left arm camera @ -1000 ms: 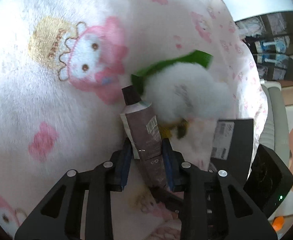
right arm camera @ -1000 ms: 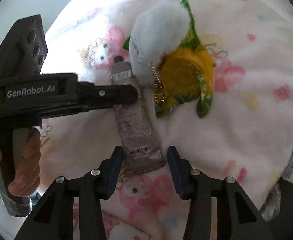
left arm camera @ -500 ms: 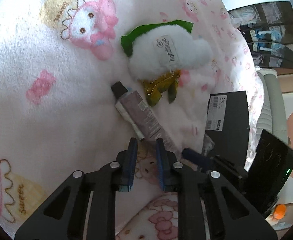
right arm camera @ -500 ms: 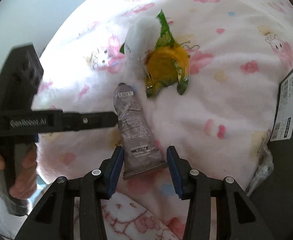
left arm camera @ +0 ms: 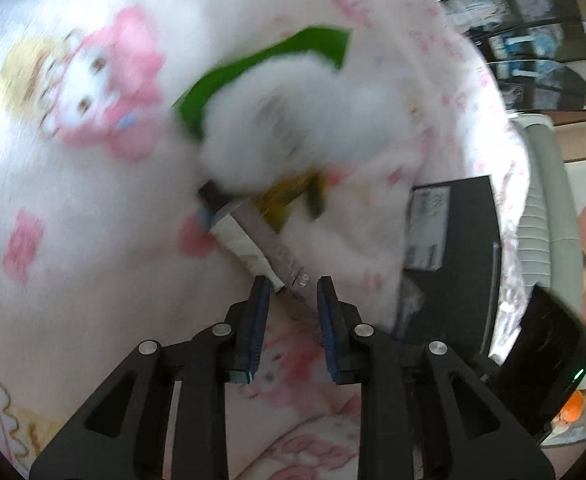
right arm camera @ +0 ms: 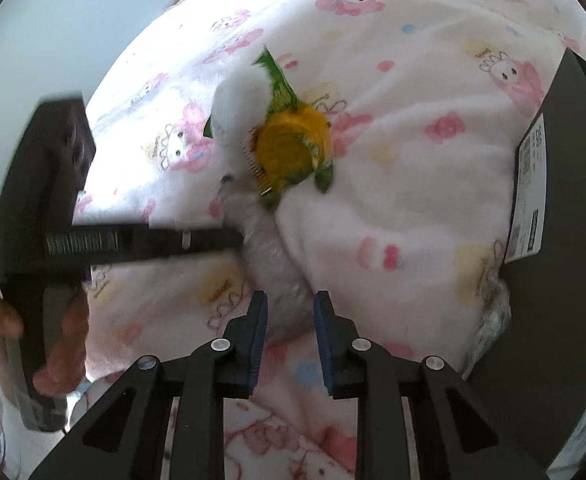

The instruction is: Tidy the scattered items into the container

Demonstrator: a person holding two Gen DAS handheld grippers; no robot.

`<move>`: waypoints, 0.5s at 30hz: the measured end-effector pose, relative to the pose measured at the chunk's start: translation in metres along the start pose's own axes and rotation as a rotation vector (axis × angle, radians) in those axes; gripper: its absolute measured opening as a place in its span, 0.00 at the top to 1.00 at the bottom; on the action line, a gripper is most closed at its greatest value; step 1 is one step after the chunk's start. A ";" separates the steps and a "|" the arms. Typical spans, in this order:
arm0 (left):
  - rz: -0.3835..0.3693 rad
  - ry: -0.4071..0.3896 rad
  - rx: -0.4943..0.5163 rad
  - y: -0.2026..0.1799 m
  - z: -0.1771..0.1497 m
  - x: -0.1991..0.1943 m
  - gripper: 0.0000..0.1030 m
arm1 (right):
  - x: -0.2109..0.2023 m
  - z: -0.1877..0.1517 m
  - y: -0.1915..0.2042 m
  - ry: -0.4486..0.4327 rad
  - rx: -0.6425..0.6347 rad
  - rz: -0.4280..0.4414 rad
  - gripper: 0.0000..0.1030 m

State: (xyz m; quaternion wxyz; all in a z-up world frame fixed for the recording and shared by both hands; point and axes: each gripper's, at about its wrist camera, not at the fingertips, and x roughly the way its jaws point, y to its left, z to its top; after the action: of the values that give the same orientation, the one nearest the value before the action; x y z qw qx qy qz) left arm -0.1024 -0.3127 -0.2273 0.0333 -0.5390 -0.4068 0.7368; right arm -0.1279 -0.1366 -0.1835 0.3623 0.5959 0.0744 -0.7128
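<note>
While the tube (right arm camera: pixel 271 264) lies on the blanket (right arm camera: pixel 393 208), its crimped end between the parted pads of the right gripper (right arm camera: pixel 289 312), the left gripper (left arm camera: pixel 293 300), apparently also open, hovers beside it. Soft, light, slippery, it suits a grip mid-body.

Blurred tube (left arm camera: pixel 253 236), seemingly under plush (left arm camera: pixel 305 132)

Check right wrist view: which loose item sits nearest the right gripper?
The tube: its flat end lies between the right gripper fingers. The white plush and snack packet lie farther up the blanket.
</note>
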 end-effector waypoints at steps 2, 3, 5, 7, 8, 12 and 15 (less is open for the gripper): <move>-0.009 -0.008 0.017 -0.007 0.005 0.004 0.78 | 0.001 -0.004 0.004 0.020 -0.023 -0.017 0.62; -0.007 -0.011 0.030 -0.010 0.007 0.006 0.78 | 0.001 -0.005 0.005 0.019 -0.032 -0.016 0.59; 0.003 -0.026 0.044 -0.011 0.011 0.006 0.78 | 0.007 -0.005 0.005 0.026 -0.032 -0.024 0.58; -0.001 -0.052 0.032 -0.007 0.014 0.001 0.78 | 0.012 -0.004 0.000 0.030 -0.006 -0.042 0.58; 0.004 -0.066 0.025 -0.004 0.015 -0.002 0.78 | 0.014 -0.002 -0.004 0.029 0.012 -0.054 0.58; 0.033 -0.095 -0.023 0.019 0.020 -0.008 0.76 | 0.016 0.005 -0.012 0.016 0.068 -0.045 0.58; 0.046 -0.122 -0.051 0.032 0.028 -0.008 0.69 | 0.017 0.008 -0.015 0.011 0.089 -0.050 0.58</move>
State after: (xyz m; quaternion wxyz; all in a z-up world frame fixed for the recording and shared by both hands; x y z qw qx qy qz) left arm -0.1093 -0.3536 -0.2384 -0.0224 -0.5031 -0.4142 0.7581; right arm -0.1441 -0.1378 -0.2014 0.3171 0.6135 0.0594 -0.7208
